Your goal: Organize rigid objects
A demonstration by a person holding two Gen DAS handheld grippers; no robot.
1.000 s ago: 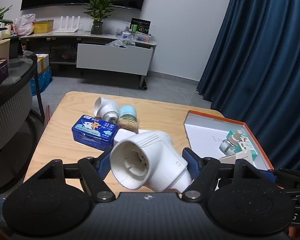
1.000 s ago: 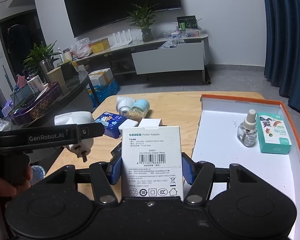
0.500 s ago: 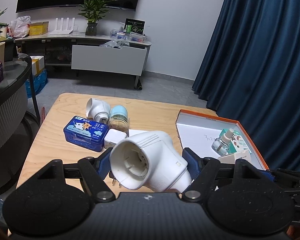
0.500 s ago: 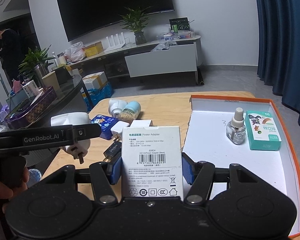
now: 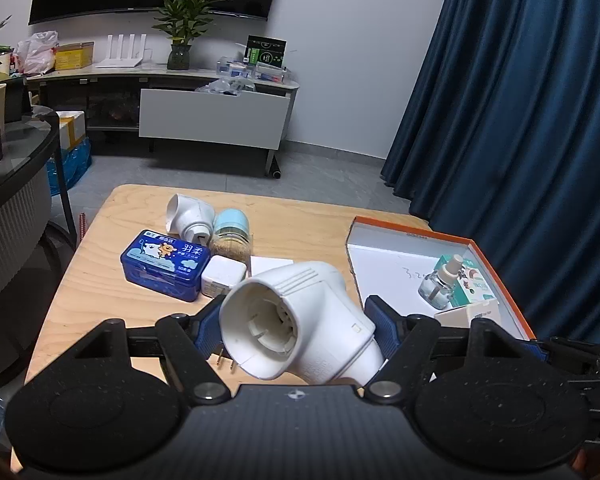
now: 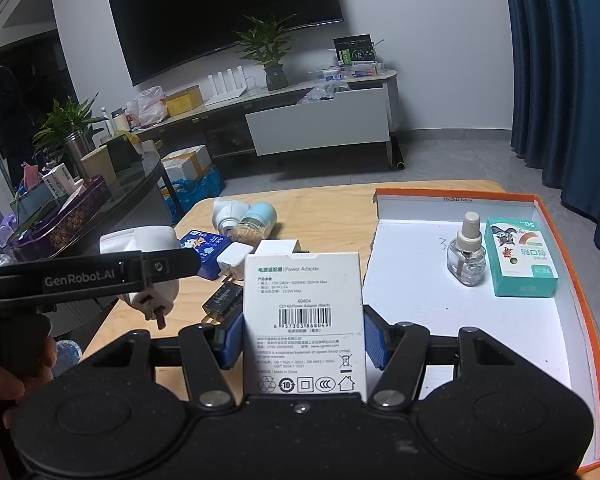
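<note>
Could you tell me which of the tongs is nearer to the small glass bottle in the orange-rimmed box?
Right. The right tongs, holding the adapter box, sit at the tray's edge near the bottle; the left tongs hold the white plug over the table, farther left.

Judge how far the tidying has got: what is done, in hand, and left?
Done: a refill bottle and teal carton stand in the orange-rimmed box. In hand: the left gripper clamps a white plug-in heater; the right gripper clamps a power adapter box. Left on the table: blue tin, toothpick jar, white charger, second heater.
</note>
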